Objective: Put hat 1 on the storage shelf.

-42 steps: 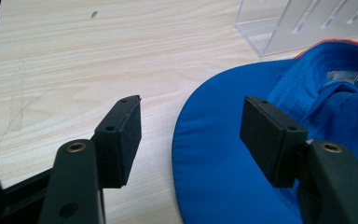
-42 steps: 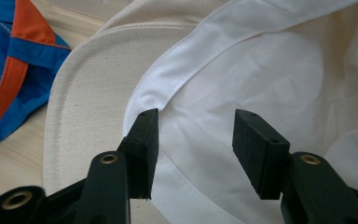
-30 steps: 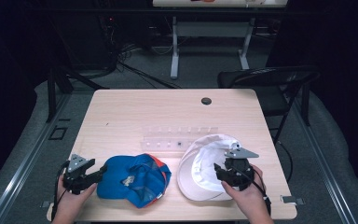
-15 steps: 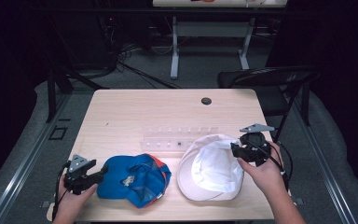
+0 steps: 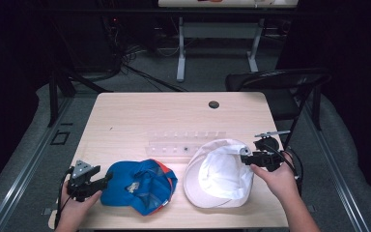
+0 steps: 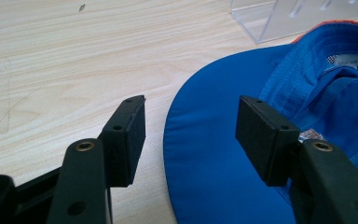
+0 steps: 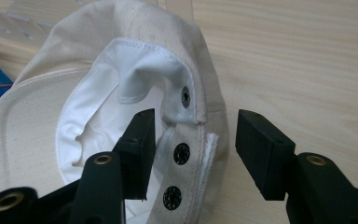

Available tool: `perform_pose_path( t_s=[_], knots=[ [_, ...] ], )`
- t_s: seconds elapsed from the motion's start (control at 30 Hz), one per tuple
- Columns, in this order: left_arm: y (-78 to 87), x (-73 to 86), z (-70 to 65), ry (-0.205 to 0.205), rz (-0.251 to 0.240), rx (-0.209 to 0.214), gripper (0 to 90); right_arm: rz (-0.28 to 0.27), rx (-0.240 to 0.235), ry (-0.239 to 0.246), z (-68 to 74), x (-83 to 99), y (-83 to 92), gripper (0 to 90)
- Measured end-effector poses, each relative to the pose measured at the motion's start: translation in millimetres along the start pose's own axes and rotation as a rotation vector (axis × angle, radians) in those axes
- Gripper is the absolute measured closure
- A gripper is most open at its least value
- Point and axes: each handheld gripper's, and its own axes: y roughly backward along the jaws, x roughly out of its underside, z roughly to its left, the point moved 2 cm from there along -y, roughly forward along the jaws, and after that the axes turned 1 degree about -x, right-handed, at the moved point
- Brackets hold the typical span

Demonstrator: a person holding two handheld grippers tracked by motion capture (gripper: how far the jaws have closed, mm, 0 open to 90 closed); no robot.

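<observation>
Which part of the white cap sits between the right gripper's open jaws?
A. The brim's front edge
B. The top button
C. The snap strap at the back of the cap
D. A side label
C: in the right gripper view, the open right gripper straddles the white cap at its snap strap, whose dark snaps show.

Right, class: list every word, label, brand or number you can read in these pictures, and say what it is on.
None can be read.
The small tag inside the blue cap: too blurred to tell if it has print.
The white cap: plain cloth and black snaps, no lettering.
The clear plastic rack: no marks.
</observation>
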Motion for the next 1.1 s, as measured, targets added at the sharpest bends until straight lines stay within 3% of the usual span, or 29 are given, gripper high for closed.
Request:
perform_pose_path(
  t_s=[0.27, 0.37, 0.43, 0.53, 0.6, 0.77, 0.9, 0.97, 1.03, 1.1],
  knots=[
    [-0.2, 0.3, 1.1, 0.006, 0.000, -0.001, 43.0, 0.030, -0.070, -0.018, 5.5, -1.4, 3.2, 54.7],
    [-0.1, 0.2, 0.8, 0.007, -0.003, -0.001, 43.3, 0.047, -0.117, -0.023, 9.7, -5.5, 8.4, 61.9],
    [0.0, 0.2, 0.7, 0.007, -0.004, -0.001, 43.3, 0.059, -0.124, -0.028, 10.8, -6.7, 9.1, 67.7],
    [0.1, 0.2, 1.1, 0.007, -0.003, -0.002, 43.6, 0.092, -0.090, -0.024, 10.9, -7.8, 9.2, 75.5],
    [0.3, 0.3, 1.5, 0.006, -0.001, -0.003, 43.8, 0.097, -0.094, -0.036, 10.5, -8.3, 9.1, 79.1],
    [0.5, 0.5, 2.4, 0.006, 0.002, -0.007, 44.1, 0.096, -0.059, -0.047, 11.4, -9.3, 11.2, 80.4],
    [0.5, 0.7, 2.3, 0.008, 0.002, -0.007, 44.2, 0.135, 0.030, 0.009, 15.4, -9.4, 15.3, 81.4],
    [0.5, 0.7, 2.3, 0.008, 0.002, -0.008, 44.4, 0.151, 0.047, 0.025, 16.7, -9.6, 16.6, 81.5],
    [0.6, 0.8, 2.1, 0.006, 0.004, -0.009, 44.5, 0.176, 0.118, 0.061, 19.7, -10.6, 20.2, 81.4],
    [0.6, 0.9, 2.0, 0.006, 0.004, -0.010, 44.5, 0.202, 0.143, 0.063, 22.3, -11.0, 22.4, 81.4]
  ],
)
